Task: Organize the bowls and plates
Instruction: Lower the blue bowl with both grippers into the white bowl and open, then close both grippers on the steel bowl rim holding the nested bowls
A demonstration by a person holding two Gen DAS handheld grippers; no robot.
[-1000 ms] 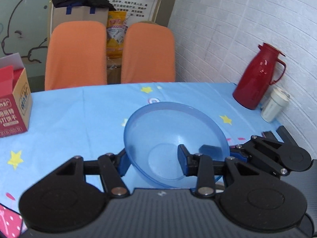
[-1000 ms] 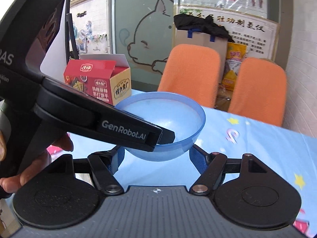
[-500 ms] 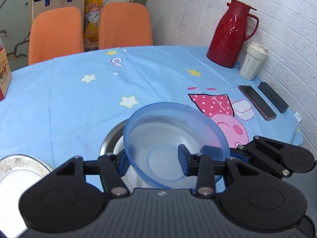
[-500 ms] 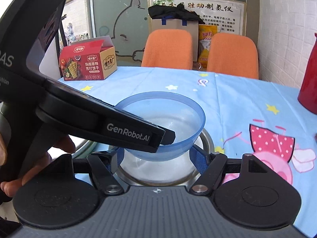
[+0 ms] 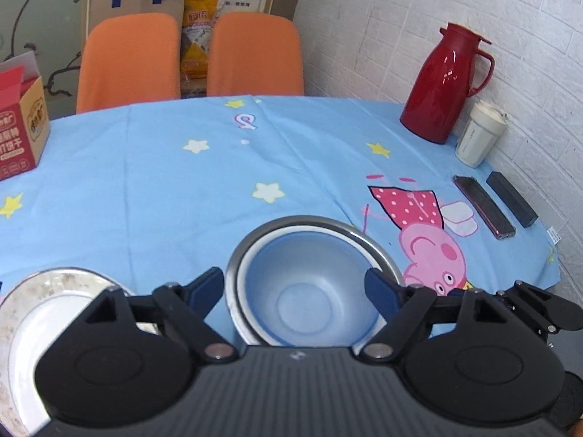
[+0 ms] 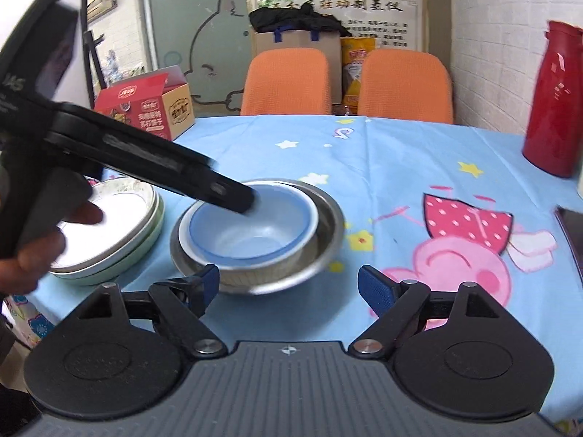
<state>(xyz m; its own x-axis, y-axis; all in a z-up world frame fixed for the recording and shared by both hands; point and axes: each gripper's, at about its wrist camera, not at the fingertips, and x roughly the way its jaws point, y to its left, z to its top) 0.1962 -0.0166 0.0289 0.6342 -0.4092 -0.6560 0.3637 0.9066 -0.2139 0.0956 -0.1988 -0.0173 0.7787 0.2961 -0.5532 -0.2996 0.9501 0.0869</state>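
Observation:
A blue plastic bowl (image 5: 306, 291) sits nested in a steel bowl (image 5: 379, 251) on the blue tablecloth; both also show in the right wrist view, the blue bowl (image 6: 251, 229) inside the steel bowl (image 6: 328, 233). My left gripper (image 5: 295, 287) is open just above the blue bowl, one finger to each side, holding nothing. My right gripper (image 6: 288, 286) is open and empty, just in front of the steel bowl. A stack of white plates (image 5: 40, 313) lies to the left of the bowls and shows in the right wrist view (image 6: 120, 233).
A red thermos (image 5: 444, 83), a white cup (image 5: 479, 134), a phone (image 5: 482, 205) and a black bar (image 5: 512, 198) stand at the right by the brick wall. A red carton (image 6: 149, 107) is at the far left. Two orange chairs (image 5: 189, 58) stand behind the table.
The left gripper lowered the blue bowl into the steel bowl and opened, letting it go. The right gripper drew back from the bowls.

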